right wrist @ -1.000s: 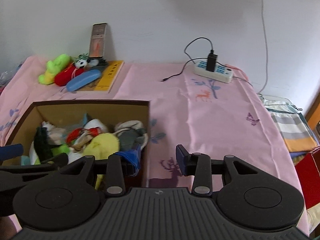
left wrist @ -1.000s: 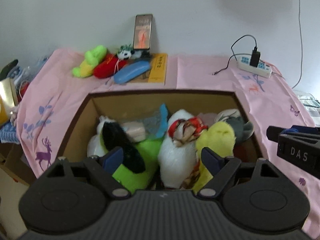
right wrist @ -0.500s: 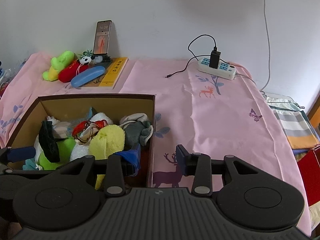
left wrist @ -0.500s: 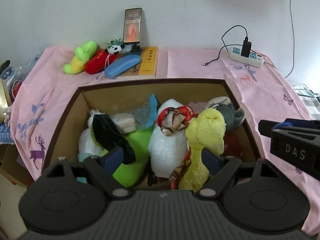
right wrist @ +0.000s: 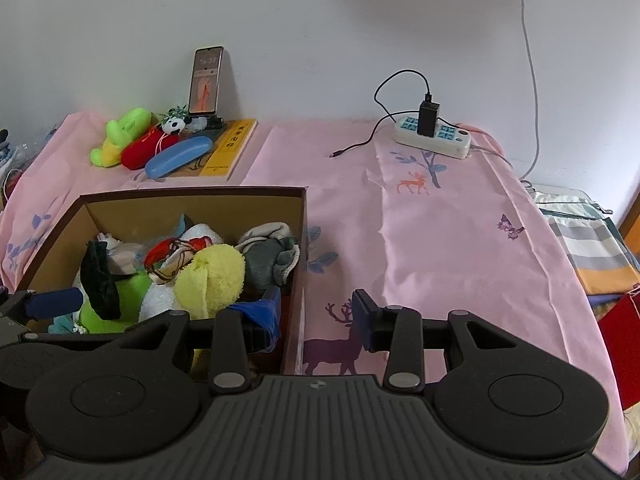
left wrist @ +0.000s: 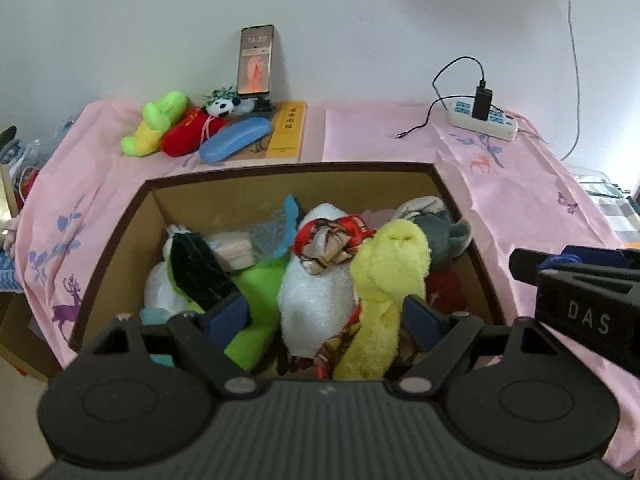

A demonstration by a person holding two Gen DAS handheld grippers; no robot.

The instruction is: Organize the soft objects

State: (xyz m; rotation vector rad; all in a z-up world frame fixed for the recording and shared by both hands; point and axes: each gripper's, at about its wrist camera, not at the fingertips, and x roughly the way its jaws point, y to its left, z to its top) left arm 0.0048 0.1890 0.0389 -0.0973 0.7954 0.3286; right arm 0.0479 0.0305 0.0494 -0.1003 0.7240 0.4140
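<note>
A brown cardboard box (left wrist: 120,240) (right wrist: 304,240) on the pink tablecloth holds several soft things: a yellow plush (left wrist: 388,276) (right wrist: 212,276), a white towel (left wrist: 316,288), a lime green plush (left wrist: 256,284), a black cloth (left wrist: 200,268), a red patterned scarf (left wrist: 332,236) and a grey plush (left wrist: 440,236) (right wrist: 268,256). My left gripper (left wrist: 324,316) is open above the box's near side, over the white towel and yellow plush. My right gripper (right wrist: 316,312) is open and empty, astride the box's right wall.
At the back left lie a green plush (left wrist: 156,124), a red plush (left wrist: 188,136), a small panda (left wrist: 220,106), a blue case (left wrist: 236,140) and a yellow book (left wrist: 286,132). A phone (left wrist: 256,60) leans on the wall. A power strip (right wrist: 432,136) sits back right.
Both grippers have risen and drawn back a little, so the box now shows lower and more fully in view. Both stay open. The box's contents have not moved.
</note>
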